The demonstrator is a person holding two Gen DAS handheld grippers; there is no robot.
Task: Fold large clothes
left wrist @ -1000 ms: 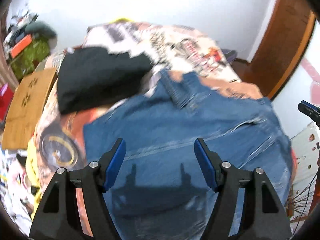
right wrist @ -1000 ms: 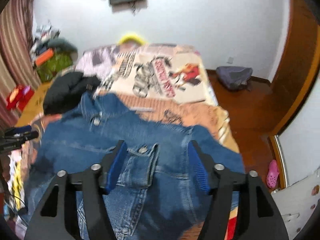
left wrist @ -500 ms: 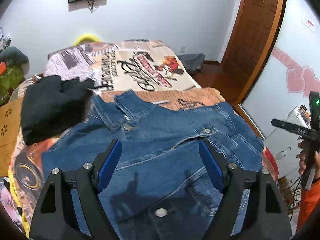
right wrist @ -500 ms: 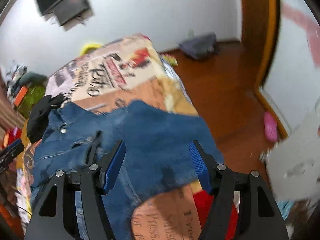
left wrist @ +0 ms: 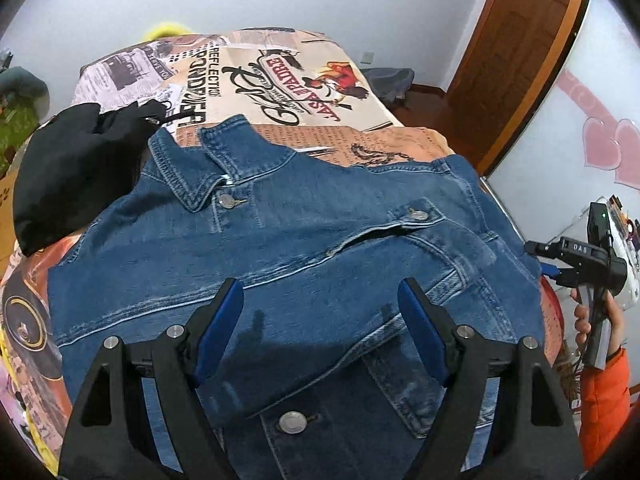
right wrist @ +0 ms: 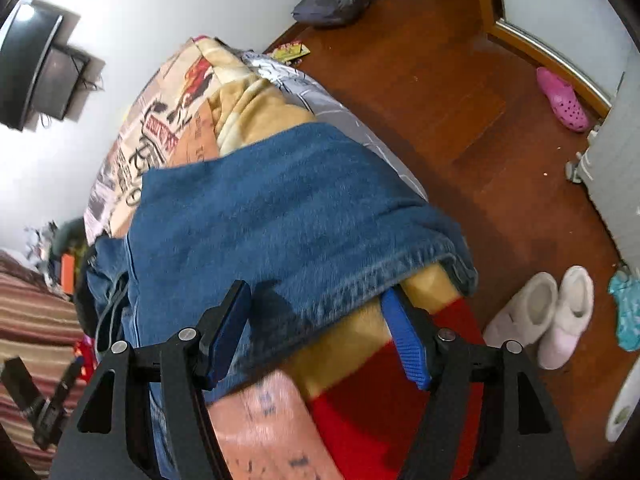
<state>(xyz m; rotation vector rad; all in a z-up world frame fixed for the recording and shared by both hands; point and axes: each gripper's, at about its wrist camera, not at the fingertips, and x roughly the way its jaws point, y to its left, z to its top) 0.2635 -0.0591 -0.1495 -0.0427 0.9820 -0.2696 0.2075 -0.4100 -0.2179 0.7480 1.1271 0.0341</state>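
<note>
From the left wrist we see the blue denim jacket [left wrist: 304, 248] buttoned front; the right wrist shows only its hem. Both hand-held grippers, left [left wrist: 320, 320] and right [right wrist: 316, 320], hover released, the left's jaws just widened.

Left wrist view: looks steeply down, close over the denim jacket [left wrist: 280, 264] filling the lower frame, toward the far wall. Right wrist view: rolled, close over the jacket's hem at the bed [right wrist: 400, 420] edge; both share jacket and bed.
</note>
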